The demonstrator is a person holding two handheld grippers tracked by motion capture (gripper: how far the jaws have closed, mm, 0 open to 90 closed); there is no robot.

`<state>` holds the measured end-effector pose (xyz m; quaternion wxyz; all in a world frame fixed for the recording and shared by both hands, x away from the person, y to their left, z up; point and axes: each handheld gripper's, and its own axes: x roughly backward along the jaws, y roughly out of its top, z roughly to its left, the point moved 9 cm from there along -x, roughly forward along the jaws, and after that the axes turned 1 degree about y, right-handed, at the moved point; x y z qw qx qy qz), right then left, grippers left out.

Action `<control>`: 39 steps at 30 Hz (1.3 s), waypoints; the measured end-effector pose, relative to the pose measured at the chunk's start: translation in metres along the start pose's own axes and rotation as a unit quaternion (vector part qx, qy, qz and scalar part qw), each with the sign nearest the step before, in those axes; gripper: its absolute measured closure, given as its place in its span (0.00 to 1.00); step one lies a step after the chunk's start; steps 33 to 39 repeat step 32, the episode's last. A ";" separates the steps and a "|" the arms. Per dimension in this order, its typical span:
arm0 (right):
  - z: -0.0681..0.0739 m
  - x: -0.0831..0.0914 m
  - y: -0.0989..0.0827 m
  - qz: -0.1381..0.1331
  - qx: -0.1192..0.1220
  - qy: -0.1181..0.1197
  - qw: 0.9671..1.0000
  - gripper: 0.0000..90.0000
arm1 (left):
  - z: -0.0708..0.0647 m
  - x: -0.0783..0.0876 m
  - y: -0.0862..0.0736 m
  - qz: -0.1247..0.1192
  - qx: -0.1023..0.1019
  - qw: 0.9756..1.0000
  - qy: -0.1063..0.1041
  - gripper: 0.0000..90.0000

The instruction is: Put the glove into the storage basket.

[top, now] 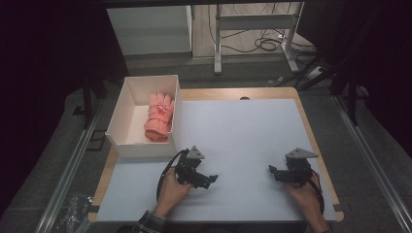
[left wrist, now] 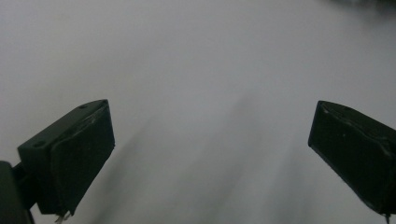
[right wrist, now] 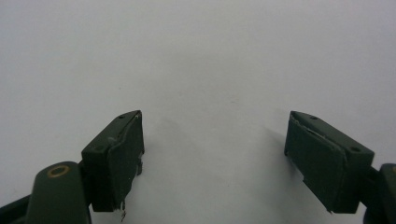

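the pink glove [top: 159,117] lies inside the white box [top: 120,145], against the box's right wall, cuff toward six o'clock and fingers toward twelve. it looks like a soft knit, coral pink, with a small red mark on the back of it; whether one glove or a stacked pair lies there is hard to tell from the high view. it sits flat and wholly within the walls, nothing hanging over the rim.

judging by that, the putting-away looks finished: the glove is in the box and no other loose item shows on the white mat [top: 243,141]. what may be left is only to set the tools down.

the box stands at about ten o'clock on the table, partly over the mat's left edge. the left gripper [top: 210,180] rests at about seven o'clock, just below the box's near corner, jaws spread wide with nothing between them. the right gripper [top: 272,171] sits at about five o'clock, well apart from the box, jaws likewise wide and empty above bare mat.
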<state>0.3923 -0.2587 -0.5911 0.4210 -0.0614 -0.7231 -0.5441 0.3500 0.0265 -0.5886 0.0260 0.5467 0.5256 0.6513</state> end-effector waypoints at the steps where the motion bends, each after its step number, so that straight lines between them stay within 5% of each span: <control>1: 0.000 0.000 0.000 0.000 0.000 0.000 1.000 0.22 | 0.000 0.000 0.000 0.000 0.000 1.000 0.000 0.01; 10: 0.000 0.000 0.000 0.000 0.000 0.000 1.000 0.22 | 0.008 -0.003 -0.021 0.002 0.016 1.000 0.005 0.01; 19: 0.000 0.000 0.000 0.000 0.000 0.000 1.000 0.22 | 0.007 -0.003 -0.024 0.002 -0.002 1.000 0.014 0.00; 26: 0.000 0.000 0.000 0.000 0.000 -0.001 1.000 0.22 | 0.005 -0.007 -0.026 0.026 -0.041 0.997 0.054 0.00; 39: 0.000 0.000 0.000 0.000 -0.001 0.000 1.000 0.22 | 0.005 -0.007 -0.026 0.026 -0.040 0.997 0.053 0.00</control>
